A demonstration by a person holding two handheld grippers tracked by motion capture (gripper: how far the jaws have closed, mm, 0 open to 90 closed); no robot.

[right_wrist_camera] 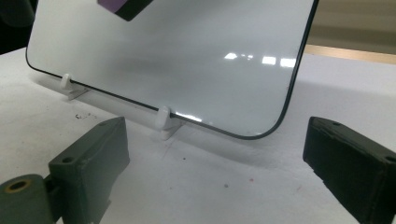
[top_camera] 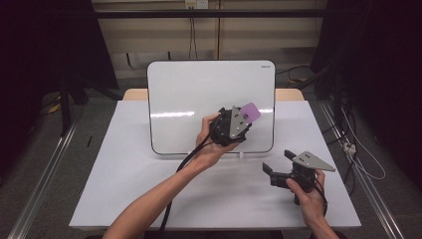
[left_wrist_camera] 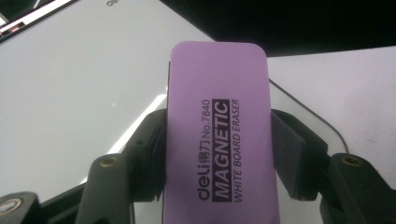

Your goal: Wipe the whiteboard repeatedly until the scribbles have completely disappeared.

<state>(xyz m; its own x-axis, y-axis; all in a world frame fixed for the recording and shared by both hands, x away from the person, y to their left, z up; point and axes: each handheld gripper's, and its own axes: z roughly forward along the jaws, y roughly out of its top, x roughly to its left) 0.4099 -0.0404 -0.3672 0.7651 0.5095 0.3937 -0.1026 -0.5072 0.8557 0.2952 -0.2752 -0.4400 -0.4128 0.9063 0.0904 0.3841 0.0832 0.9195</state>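
A purple magnetic whiteboard eraser point(left_wrist_camera: 217, 135) sits clamped between the black jaws of my left gripper point(left_wrist_camera: 218, 156), printed face toward the camera. From above, that left gripper point(top_camera: 240, 121) holds the eraser point(top_camera: 251, 113) in front of the right part of the upright whiteboard point(top_camera: 199, 94); contact with the board cannot be told. My right gripper point(top_camera: 277, 162) rests low over the table at the right, jaws open and empty. In the right gripper view, its two pads point(right_wrist_camera: 100, 151) stand wide apart, facing the whiteboard's lower corner point(right_wrist_camera: 261, 133), and a corner of the eraser point(right_wrist_camera: 126, 7) peeks in at the top.
The whiteboard leans on a white stand with small clips point(right_wrist_camera: 164, 119) on a white table point(top_camera: 124, 189). A black cable point(top_camera: 171, 199) trails from the left gripper toward the near edge. Dark frames and floor cables surround the table.
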